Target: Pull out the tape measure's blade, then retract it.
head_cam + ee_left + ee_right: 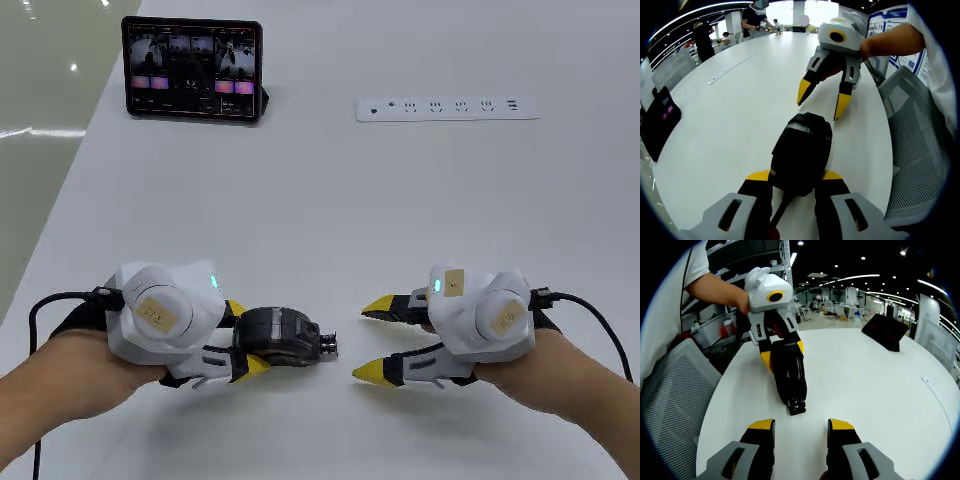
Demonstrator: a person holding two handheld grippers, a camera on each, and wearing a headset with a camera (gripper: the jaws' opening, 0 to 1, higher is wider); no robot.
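**Desk:** So, where is the tape measure (285, 338) sitting?

**Me:** Between the jaws of my left tongs (245, 338), which are clamped across the rear of its black case, low on the counter (330, 200). Its mouth points at my right tongs (370, 339). Those stand wide with nothing in them, just off the nose of the case.

**Desk:** And the blade?

**Me:** Wound in, as far as I can tell. Just the end hook (796, 406) pokes out, in line with the gap between the right jaws.

**Desk:** How will it handle?

**Me:** I'd judge the case hard, fairly dense and smooth-sided, so it could twist in the left tongs if I pull off-axis. The blade should be thin, springy steel, stiff along its curve but quick to kink. The hook is small. I'd pinch it, or the blade just behind it, flat between the right pads, then draw straight away from the left tongs.

**Desk:** Risk?

**Me:** Probably a spring return that whips back if I release abruptly, so I'd feed it home slowly.
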